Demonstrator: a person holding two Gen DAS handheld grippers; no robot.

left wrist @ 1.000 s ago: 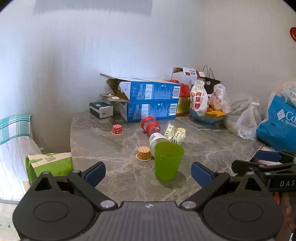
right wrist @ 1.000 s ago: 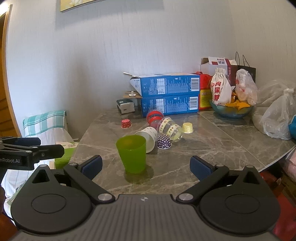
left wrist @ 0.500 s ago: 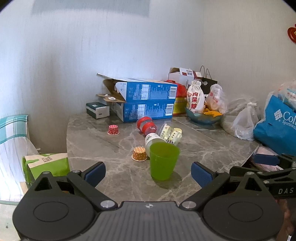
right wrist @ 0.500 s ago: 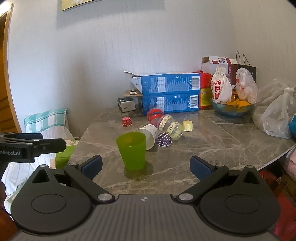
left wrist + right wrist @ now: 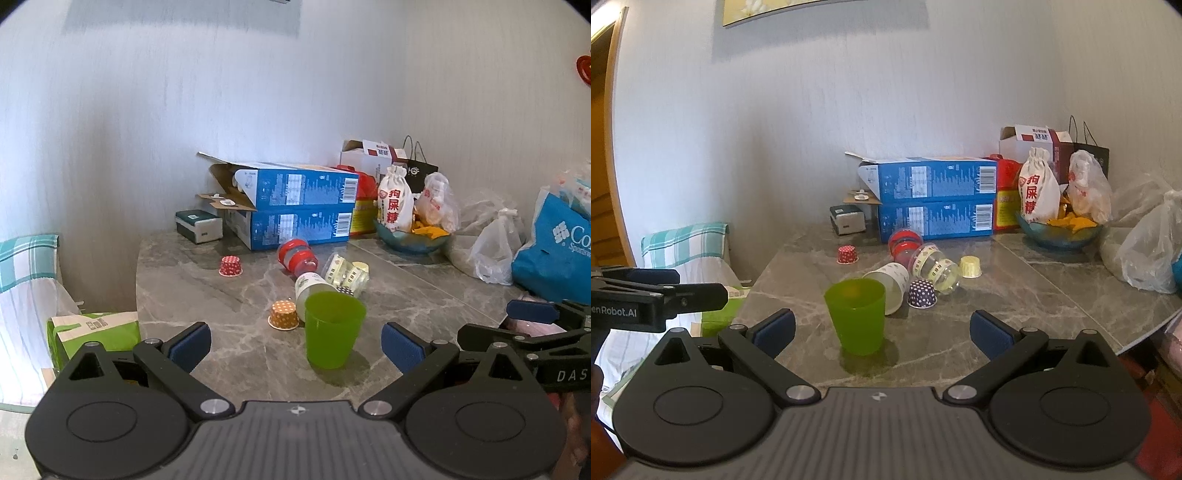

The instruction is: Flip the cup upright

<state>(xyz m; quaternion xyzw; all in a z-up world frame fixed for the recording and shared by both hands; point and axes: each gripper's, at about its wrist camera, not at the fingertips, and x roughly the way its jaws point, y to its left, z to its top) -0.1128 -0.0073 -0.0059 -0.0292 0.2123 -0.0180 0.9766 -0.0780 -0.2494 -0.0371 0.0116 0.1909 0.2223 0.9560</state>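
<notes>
A green plastic cup [image 5: 333, 328] stands upright, mouth up, on the grey marble table [image 5: 207, 280]; it also shows in the right wrist view [image 5: 857, 315]. My left gripper [image 5: 295, 347] is open and empty, held back from the cup near the table's front edge. My right gripper [image 5: 882, 330] is open and empty, also short of the cup. Each gripper shows at the edge of the other's view.
Behind the cup lie a white paper cup [image 5: 890, 282], a clear cup [image 5: 932, 267] and a red bottle [image 5: 297, 254], with small cupcake liners [image 5: 283, 314] around. Blue boxes [image 5: 295, 206], a bowl [image 5: 1060, 230] and bags [image 5: 550, 251] line the back and right.
Both grippers have drawn back a little from the table; the cup appears slightly farther away and stays upright in place. Both stay open.
</notes>
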